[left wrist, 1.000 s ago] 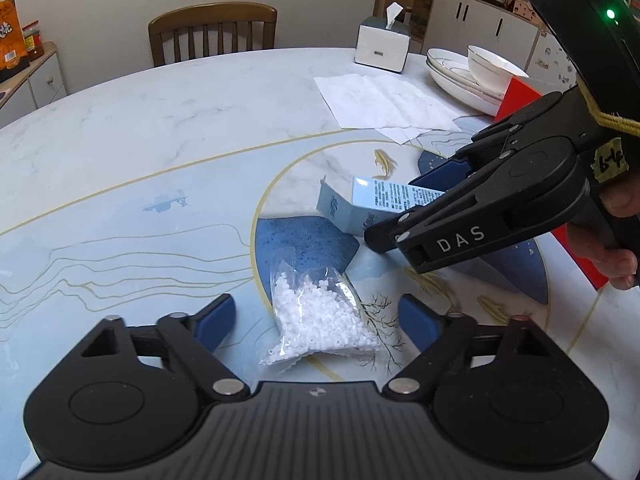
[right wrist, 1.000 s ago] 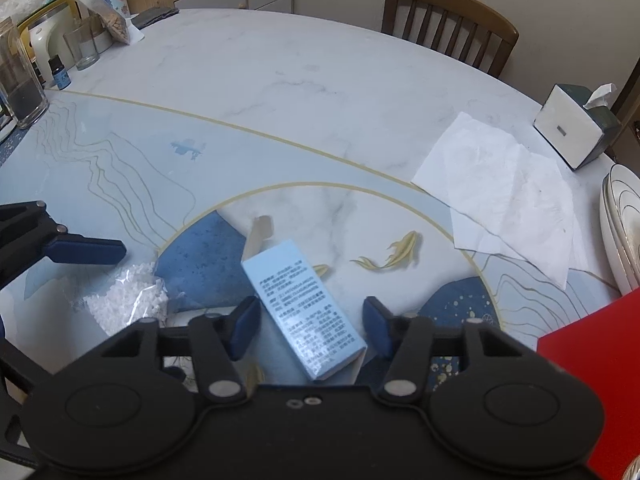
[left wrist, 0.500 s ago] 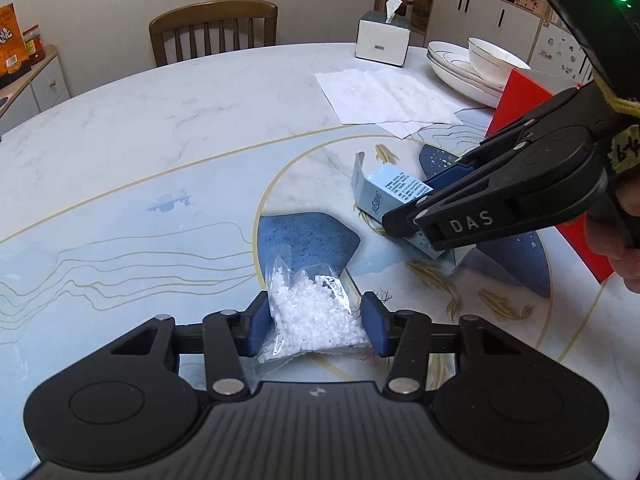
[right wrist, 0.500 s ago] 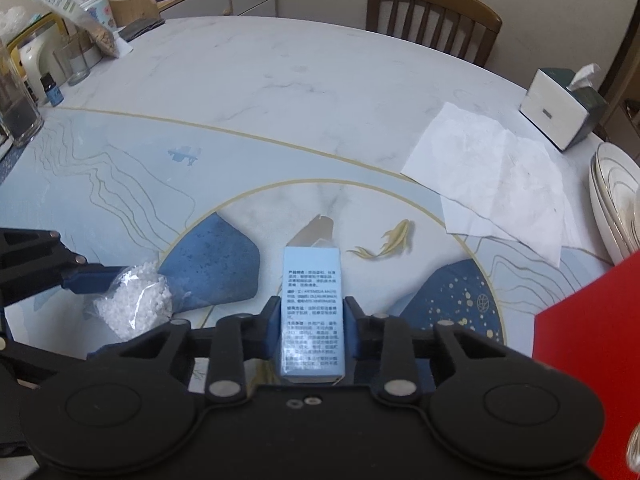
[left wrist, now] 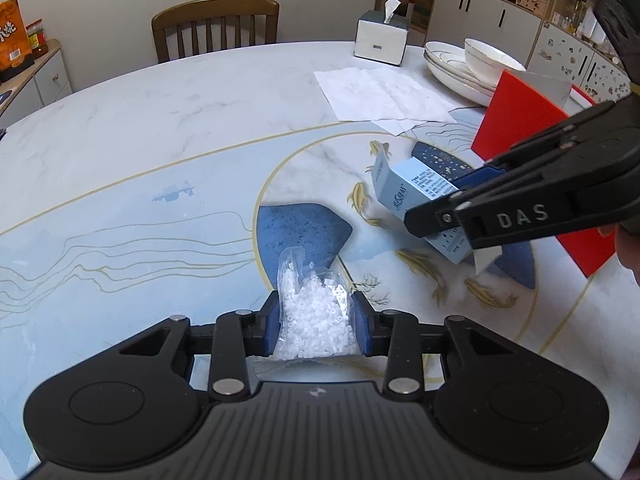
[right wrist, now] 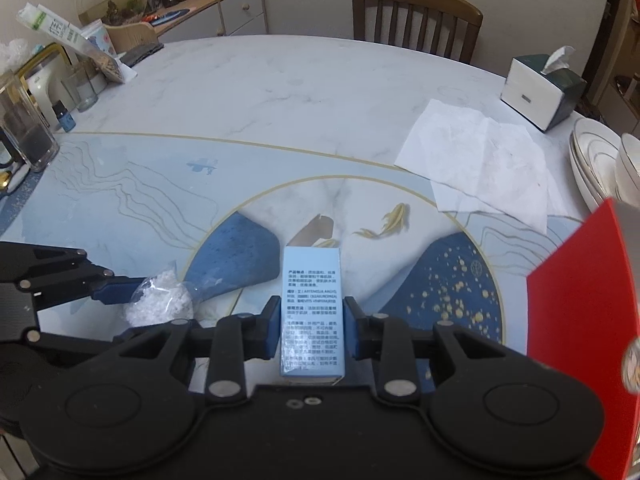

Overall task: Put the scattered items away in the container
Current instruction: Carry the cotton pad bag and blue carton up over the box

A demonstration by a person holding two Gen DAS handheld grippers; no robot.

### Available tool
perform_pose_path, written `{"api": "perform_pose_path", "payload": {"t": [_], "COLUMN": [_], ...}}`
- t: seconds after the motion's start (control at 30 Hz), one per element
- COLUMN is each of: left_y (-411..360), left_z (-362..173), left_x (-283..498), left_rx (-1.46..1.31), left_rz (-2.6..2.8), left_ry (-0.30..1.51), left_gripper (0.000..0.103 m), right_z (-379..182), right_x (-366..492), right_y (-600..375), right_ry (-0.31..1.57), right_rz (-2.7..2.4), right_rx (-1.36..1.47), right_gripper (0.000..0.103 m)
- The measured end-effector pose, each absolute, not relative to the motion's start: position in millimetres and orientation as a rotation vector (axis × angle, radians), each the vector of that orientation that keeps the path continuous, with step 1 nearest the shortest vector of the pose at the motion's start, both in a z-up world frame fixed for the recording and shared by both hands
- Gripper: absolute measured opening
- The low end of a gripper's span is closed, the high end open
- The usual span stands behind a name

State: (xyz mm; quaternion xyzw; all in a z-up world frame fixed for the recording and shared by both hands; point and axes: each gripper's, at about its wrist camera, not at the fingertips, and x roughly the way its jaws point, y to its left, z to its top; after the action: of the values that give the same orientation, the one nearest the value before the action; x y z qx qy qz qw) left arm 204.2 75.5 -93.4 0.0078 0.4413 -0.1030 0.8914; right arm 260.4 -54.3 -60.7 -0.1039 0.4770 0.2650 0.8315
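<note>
Red container [right wrist: 580, 360] runs off the right edge here, its inside out of sight; a blurred smudge sits at that edge over it. Box [right wrist: 312, 316]: print too small to read, near end hidden behind the right gripper [right wrist: 312, 328] body. In the left view, the right gripper covers the box's middle. Bag [left wrist: 316, 316]: lower end lost behind the left gripper [left wrist: 316, 324]. Bowl [right wrist: 630, 168] and plates [right wrist: 592, 164] are cut by the right edge. Sideboard clutter too small to tell
</note>
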Motion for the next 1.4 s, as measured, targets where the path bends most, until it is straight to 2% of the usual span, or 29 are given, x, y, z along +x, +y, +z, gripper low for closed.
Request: {"api": "perform_pose_path", "payload": {"t": [0.73, 1.03, 1.4], "left_y": [40.8, -5.3, -75.1], "left_z": [-31.5, -3.4, 18.2], "left_x": [170.7, 174.1, 190.6], "left_rx": [0.002, 0.034, 0.075], "left_rz": [-0.35, -0.463, -0.534], "left_ry": [0.84, 0.786, 0.733], "left_gripper": [0.035, 0.035, 0.035], "right_z": [0.2, 29.9, 40.5], "right_x": [197.0, 185.8, 200.5], "right_y": [-124.5, -180.9, -263.7], "right_ry": [0.958, 0.879, 0.83], "right_rz": [0.483, 0.404, 0.304], "right_rx": [-0.047, 0.015, 0.036], "right_gripper": [0.029, 0.029, 0.029]}}
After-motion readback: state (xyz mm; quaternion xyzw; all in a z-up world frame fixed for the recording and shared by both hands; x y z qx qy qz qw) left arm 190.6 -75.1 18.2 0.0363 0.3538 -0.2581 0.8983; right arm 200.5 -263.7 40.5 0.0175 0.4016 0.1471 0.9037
